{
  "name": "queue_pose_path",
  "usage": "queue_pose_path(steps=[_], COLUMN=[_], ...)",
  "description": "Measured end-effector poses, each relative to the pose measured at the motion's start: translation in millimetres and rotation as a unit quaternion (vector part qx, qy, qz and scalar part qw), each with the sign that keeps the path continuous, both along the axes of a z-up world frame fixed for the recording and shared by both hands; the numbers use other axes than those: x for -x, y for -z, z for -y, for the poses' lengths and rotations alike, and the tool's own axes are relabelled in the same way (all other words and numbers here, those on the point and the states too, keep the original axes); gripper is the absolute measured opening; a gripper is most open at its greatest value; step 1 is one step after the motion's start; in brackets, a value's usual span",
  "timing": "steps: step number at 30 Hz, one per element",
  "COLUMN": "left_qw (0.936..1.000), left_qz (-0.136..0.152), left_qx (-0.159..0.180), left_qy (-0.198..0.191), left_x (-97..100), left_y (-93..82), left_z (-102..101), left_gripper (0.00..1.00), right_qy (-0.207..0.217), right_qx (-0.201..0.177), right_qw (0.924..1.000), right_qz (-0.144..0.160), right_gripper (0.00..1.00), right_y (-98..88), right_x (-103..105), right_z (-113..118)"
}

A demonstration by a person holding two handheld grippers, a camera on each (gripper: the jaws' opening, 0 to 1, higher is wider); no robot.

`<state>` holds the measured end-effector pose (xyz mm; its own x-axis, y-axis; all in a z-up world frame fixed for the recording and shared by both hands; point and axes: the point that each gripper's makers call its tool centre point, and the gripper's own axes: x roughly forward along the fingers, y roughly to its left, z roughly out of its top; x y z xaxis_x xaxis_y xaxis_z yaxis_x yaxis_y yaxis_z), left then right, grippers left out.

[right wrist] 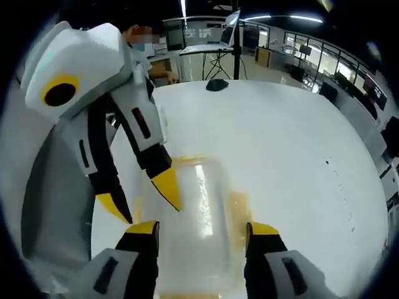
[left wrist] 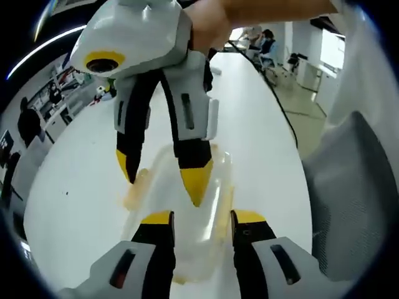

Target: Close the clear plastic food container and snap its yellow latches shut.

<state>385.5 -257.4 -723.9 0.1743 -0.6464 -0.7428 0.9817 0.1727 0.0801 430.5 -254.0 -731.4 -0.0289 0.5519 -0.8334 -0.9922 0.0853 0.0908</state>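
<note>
A long white tabletop (right wrist: 293,162) in an open office carries the work, and both tools meet over one object near its close edge. In the left gripper view, the left tool (left wrist: 202,218) stands with its yellow-tipped jaws parted wide, straddling the near end of the clear plastic food container (left wrist: 187,205), which lies flat on the tabletop; whether the pads touch its walls cannot be told. Just beyond, the right tool (left wrist: 163,177) comes down from above, jaws spread, one tip resting on or just over the lid and the other beside the container's edge, a posture that suits pressing the lid down rather than gripping. The right gripper view confirms the pairing from the opposite end: the right tool's own jaws flank the container's width, open, while the left tool (right wrist: 146,202) reaches in with one tip on the clear top. The yellow latches (right wrist: 240,205) show as blurred amber strips along the sides; whether any is snapped is unclear. Bracketing from both ends likely keeps the light box from sliding under the push. Farther off sit a laptop (right wrist: 209,43), a dark mouse (right wrist: 216,84), and seated people.
</note>
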Motion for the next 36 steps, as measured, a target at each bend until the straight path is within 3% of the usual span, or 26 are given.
queue_pose_path(steps=[1, 2, 4, 16, 21, 36], left_qw=[1.0, 1.0, 0.9999, 0.9978, 0.991, 0.9919], left_qz=[0.001, 0.007, 0.012, 0.051, 0.101, 0.094], left_qx=[-0.002, 0.001, -0.006, -0.023, -0.055, -0.07], left_qy=[0.0, 0.004, 0.006, 0.036, 0.068, 0.048], left_x=[-0.4, -0.8, 0.5, 0.9, -0.1, -2.8], left_y=[1.2, 0.4, 1.9, 7.3, 12.5, 13.9], left_z=[-0.5, 0.7, 0.1, 7.7, 9.1, 9.1], left_gripper=[0.34, 0.35, 0.35, 0.41, 0.43, 0.41], right_qy=[-0.007, -0.002, -0.012, -0.019, -0.024, -0.039], right_qx=[0.019, 0.012, 0.014, 0.052, 0.061, 0.105], right_qw=[0.9998, 0.9994, 0.9995, 0.9962, 0.9949, 0.9878], right_qz=[-0.005, -0.033, -0.025, -0.068, -0.076, -0.108], right_gripper=[0.54, 0.54, 0.55, 0.56, 0.57, 0.52], right_y=[3.6, 2.6, 3.6, 10.4, 11.7, 15.7], right_x=[1.1, 5.8, 0.4, 4.7, 5.8, 7.7], right_z=[4.9, 1.9, 0.3, 2.8, 3.3, 2.8])
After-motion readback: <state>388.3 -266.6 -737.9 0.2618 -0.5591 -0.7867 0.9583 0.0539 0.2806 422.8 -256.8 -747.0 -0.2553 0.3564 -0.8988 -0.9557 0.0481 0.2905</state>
